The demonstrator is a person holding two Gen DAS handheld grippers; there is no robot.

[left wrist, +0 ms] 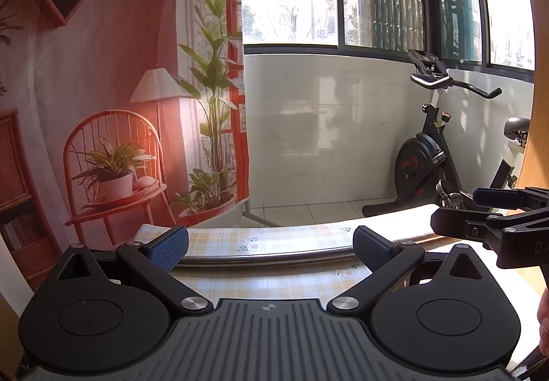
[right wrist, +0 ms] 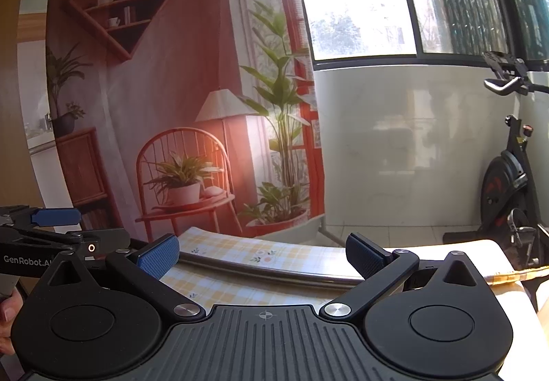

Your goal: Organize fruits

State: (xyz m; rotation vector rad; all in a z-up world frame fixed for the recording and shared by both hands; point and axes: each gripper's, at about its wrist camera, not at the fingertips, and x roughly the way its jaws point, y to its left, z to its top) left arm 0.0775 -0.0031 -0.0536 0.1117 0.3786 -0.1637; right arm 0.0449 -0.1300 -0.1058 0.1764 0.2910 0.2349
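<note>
- Your left hand-held gripper [left wrist: 271, 249] has its blue-padded fingers [left wrist: 170, 247] spread wide apart, nothing between them, hovering over the near part of the counter [left wrist: 274, 281].
- Your right hand-held gripper [right wrist: 262, 256] is likewise spread wide and empty, just beside the left one, which shows at the left edge of its view.
- The counter carries a yellow checked cloth [right wrist: 219, 288] with small flowers; a curved metal rim [left wrist: 267, 259] crosses it just beyond your fingertips.
- No fruit shows in either view, so you cannot tell where it lies.
- Far behind stand a printed backdrop [right wrist: 164, 99], left, and an exercise bike [left wrist: 425, 161], right.
</note>
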